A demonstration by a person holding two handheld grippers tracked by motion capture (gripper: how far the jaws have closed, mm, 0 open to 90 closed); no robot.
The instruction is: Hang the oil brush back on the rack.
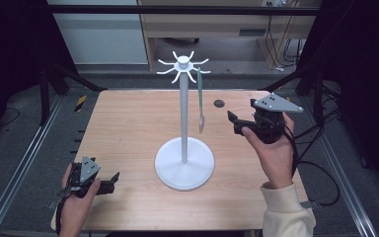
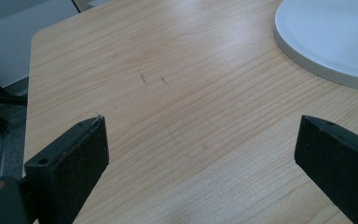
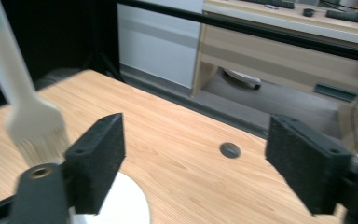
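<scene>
A white stand (image 1: 184, 118) with a round base (image 2: 326, 42) and a ring of hooks on top rises from the middle of the wooden table (image 1: 128, 128). A pale green brush (image 1: 200, 101) with whitish bristles (image 3: 32, 126) hangs from one hook on the stand's right side. My right gripper (image 1: 233, 123) is held above the table just right of the brush's lower end, jaws wide apart and empty (image 3: 196, 158). My left gripper (image 1: 113, 181) rests low at the front left, open with nothing between its jaws (image 2: 200, 154).
A small dark hole (image 1: 219, 103) sits in the tabletop behind the right gripper. Metal rails run along both table sides. A wooden desk (image 3: 279, 51) and cables stand beyond the far edge.
</scene>
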